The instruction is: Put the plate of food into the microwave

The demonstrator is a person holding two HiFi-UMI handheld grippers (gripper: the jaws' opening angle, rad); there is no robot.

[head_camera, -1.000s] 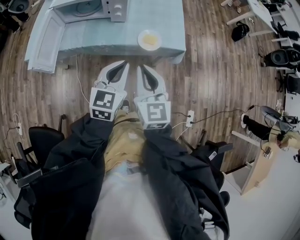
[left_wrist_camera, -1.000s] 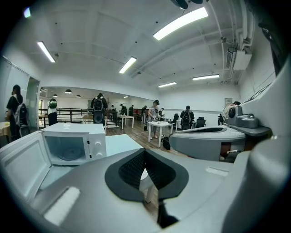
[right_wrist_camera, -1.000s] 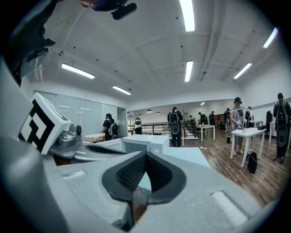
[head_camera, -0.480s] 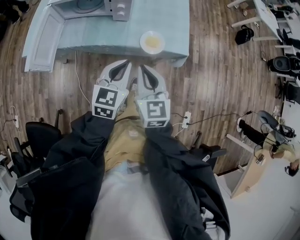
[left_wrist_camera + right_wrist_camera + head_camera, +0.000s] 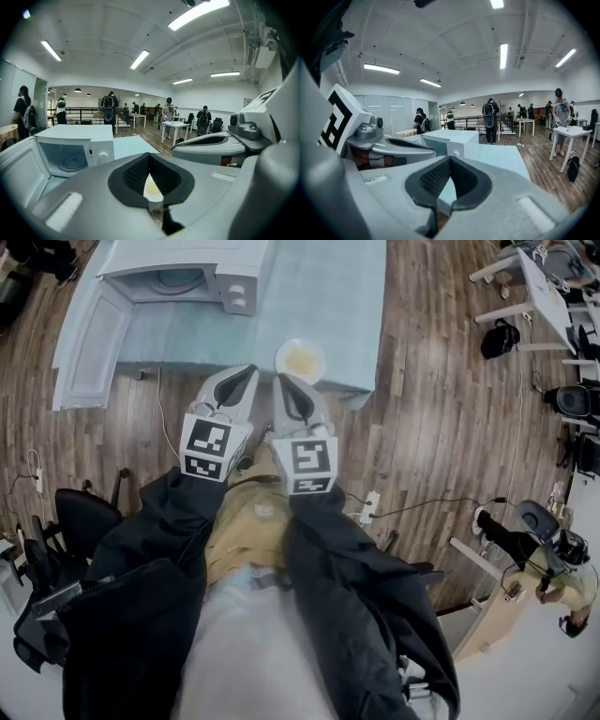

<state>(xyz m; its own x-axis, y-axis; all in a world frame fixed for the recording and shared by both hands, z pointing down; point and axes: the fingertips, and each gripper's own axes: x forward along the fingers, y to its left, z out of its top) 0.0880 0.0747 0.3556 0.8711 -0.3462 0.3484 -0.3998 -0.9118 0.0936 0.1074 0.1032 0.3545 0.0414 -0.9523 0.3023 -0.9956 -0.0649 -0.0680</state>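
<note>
At the table's [image 5: 347, 296] near edge, the head view shows the plate [image 5: 300, 360] just ahead of the left gripper [image 5: 249, 371] and right gripper [image 5: 281, 381]; the microwave [image 5: 187, 263] (door open) stands far-left. Each gripper view shows jaws clenched together, empty.

Microwave [image 5: 187, 257] cut by top edge — plate [image 5: 153, 190] mostly hidden.

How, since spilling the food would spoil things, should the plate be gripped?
Probably take the plate by its bare near rim, coming in level over the table edge: the food sits in its middle and that rim lies by the edge.
</note>
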